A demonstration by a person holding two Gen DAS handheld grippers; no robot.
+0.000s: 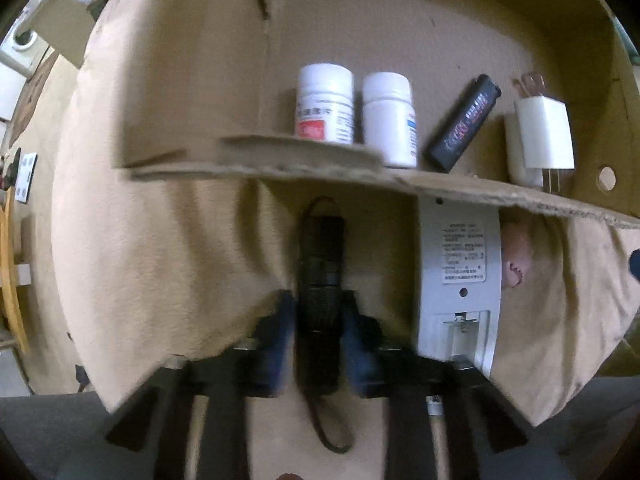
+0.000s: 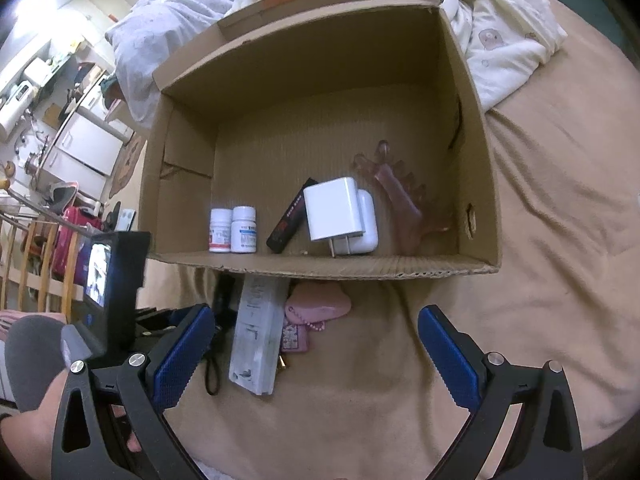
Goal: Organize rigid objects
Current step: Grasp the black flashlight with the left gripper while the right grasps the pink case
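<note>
Two claws: both in play over the bed [image 2: 540, 184], one loaded, one free.
Left claw [image 1: 318, 344]: clamped on the black flashlight [image 1: 322, 276], blue pads pressing either side of the barrel, and the picture is smeared with motion blur.
Flashlight: lying lengthwise on the tan bedsheet, nose pointing at the near wall of the cardboard box [image 2: 360, 270], wrist strap [image 1: 332, 428] trailing back between the claw's arms.
Right claw [image 2: 316, 356]: jaws spread wide, nothing between them, hovering over bare sheet in front of the box.
Box: open-topped, sitting on the bed, with a rumpled white duvet [image 2: 508, 28] beyond its far side.
Near wall, inside, from the left: two white pill bottles [image 2: 232, 229] standing upright side by side, just apart from each other.
Next along: a black lighter [image 2: 289, 218] leaning at a tilt, its top touching the white charger [image 2: 334, 210].
Charger: prongs pointing down at the near wall, resting over a second white adapter [image 2: 370, 224].
Right of those: a translucent pink comb-like tool [image 2: 400, 200], lying flat toward the box's right wall.
Outside the box: a long white remote [image 2: 258, 332] lies back-up on the sheet just beside the flashlight, battery bay open, one end under the box's near edge.
Beside the remote: a pink heart-shaped item [image 2: 320, 302] with a small pink charm below it, close to the near wall.
</note>
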